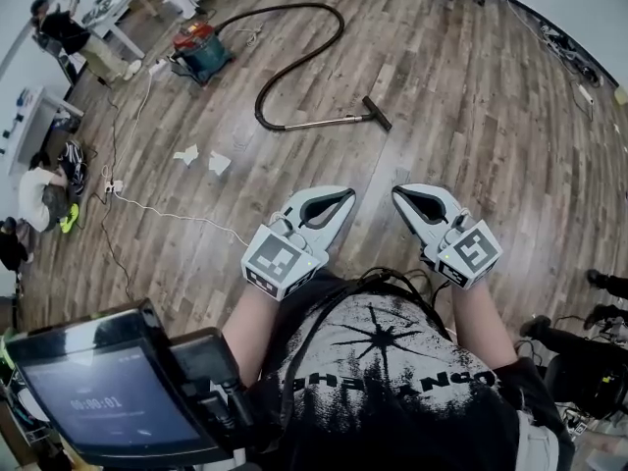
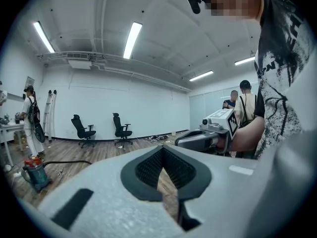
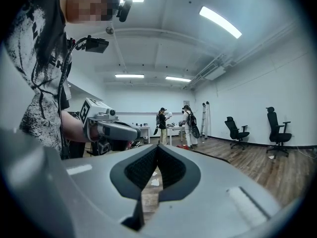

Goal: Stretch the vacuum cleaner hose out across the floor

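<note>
1. Where the wooden floor (image 1: 471,96) runs toward its far left corner, the vacuum cleaner (image 1: 199,49) stands upright, a red-and-teal canister.
2. The hose (image 1: 312,16) leaves the canister, arcs toward the floor's far edge, then bends back in a broad loop toward the middle of the floor. It lies curved, not straight.
3. At the loop's near end the hose joins a metal wand (image 1: 324,122). The wand lies flat and ends in the dark floor nozzle (image 1: 377,113), about mid-floor.
4. The left gripper (image 1: 343,196) is held in front of the person's black shirt (image 1: 383,371), well apart from the hose. Its jaws are pressed together with nothing between them. The left gripper view shows only floorboards through the gap behind the pads.
5. The right gripper (image 1: 402,194) sits just beside it at the same level, its tips leaning toward the left one. Its jaws are likewise closed tight and empty.
6. Neither gripper touches the hose, the wand or the nozzle.
7. Two scraps of white paper (image 1: 218,163) lie on the floor between the hose loop and the floor's left edge. A thin white cable (image 1: 177,215) trails from that edge toward the person.
8. Two black office chairs (image 2: 82,130) stand by the far wall in the left gripper view.
9. A dark screen (image 1: 98,395) sits at the person's left, low in the head view.
10. Other people (image 1: 39,196) stand or crouch along the floor's left edge.
</note>
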